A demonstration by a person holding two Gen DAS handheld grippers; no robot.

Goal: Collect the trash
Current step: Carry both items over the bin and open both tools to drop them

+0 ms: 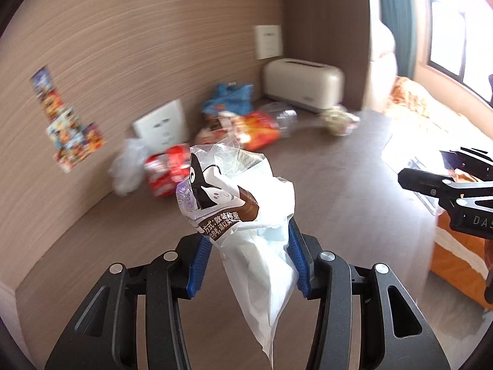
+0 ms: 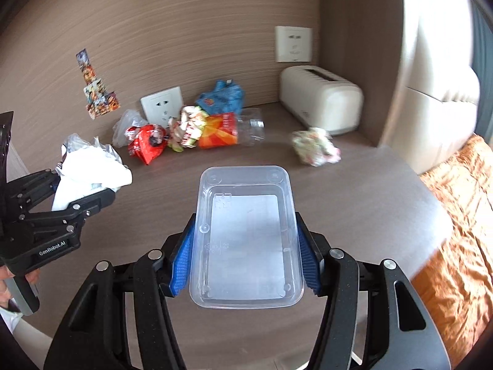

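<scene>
Blue pads [image 2: 181, 262] of the right gripper [image 2: 245, 260] press on both long sides of a clear plastic container [image 2: 246, 234], holding it empty with its open side toward the camera. Beside it to the left, the left gripper [image 1: 249, 257] pinches a white plastic bag [image 1: 262, 265] bunched together with a printed wrapper [image 1: 212, 197]; the bag's tail hangs down between the fingers.

Both tools carry trash above the brown table [image 2: 369, 191], so the step in hand appears to be transport of collected items. No bin is visible in either view, so the drop-off point cannot be stated.

Remaining trash lies along the far wall, well apart from both grippers:
- a red wrapper [image 2: 148, 145] and an orange packet [image 2: 220, 132], with crumpled wrappers between them;
- a blue bag [image 2: 220, 97] behind them;
- a crushed clear bottle [image 2: 252, 126] just right of the orange packet;
- a crumpled paper ball [image 2: 315, 146] near the cream toaster [image 2: 320, 104].

Next move, as a judgement: deposit both loads, spread the fingers, then return to the far pile. Thin film and crushed plastic will likely call for a low approach and a firm pinch.
</scene>
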